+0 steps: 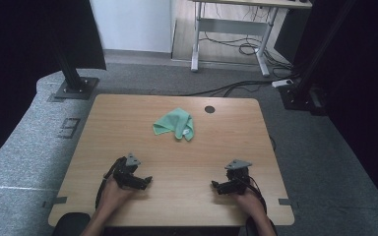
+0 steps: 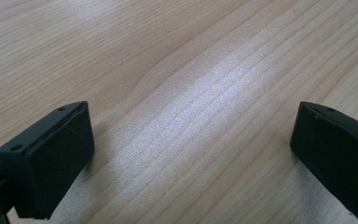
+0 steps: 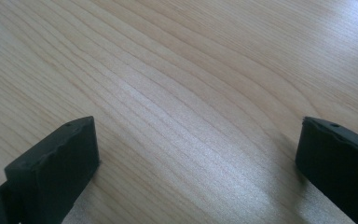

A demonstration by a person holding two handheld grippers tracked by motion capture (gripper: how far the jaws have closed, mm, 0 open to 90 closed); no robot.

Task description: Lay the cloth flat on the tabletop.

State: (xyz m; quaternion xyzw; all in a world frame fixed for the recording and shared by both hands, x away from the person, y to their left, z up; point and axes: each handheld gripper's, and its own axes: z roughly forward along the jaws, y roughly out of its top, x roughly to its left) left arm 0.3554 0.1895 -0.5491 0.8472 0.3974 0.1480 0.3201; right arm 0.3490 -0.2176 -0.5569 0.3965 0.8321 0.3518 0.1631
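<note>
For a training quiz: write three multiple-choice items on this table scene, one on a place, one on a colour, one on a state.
1. Where does the cloth lie on the table?
A. far half, near the middle
B. near left corner
C. between the claws

2. What colour is the cloth?
A. red
B. green
C. white

3. How do the left claw and right claw stand?
A. both open, empty
B. both shut
C. one holds the cloth

A: it lies beyond both claws, near the middle.
B: it is mint green.
A: the jaws stand wide over bare wood.
</note>
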